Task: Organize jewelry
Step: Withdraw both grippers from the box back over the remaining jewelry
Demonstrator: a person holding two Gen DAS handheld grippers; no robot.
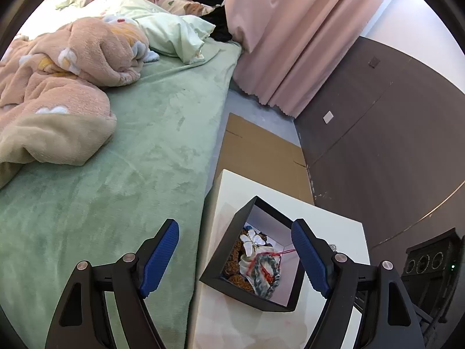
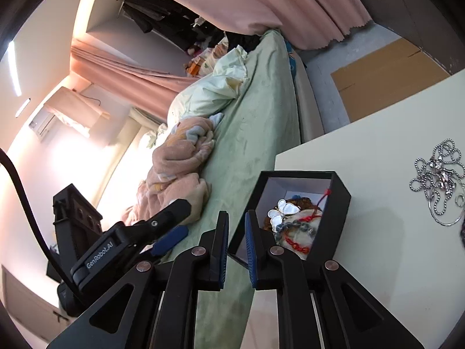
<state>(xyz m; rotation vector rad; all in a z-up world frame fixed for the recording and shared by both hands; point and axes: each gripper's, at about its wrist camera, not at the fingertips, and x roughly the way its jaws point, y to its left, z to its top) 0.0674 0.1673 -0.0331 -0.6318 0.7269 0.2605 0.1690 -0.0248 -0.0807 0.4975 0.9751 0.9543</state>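
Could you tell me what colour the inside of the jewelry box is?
White inside the black jewelry box; the right wrist view shows it best.

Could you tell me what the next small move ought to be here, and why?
Probably the right tongs should swing over to the silver chain, opening wider on the way. It lies loose on the white table, outside the black box that already holds the other pieces. These tongs are nearly closed and empty, and the left tongs hang wide open by the box.
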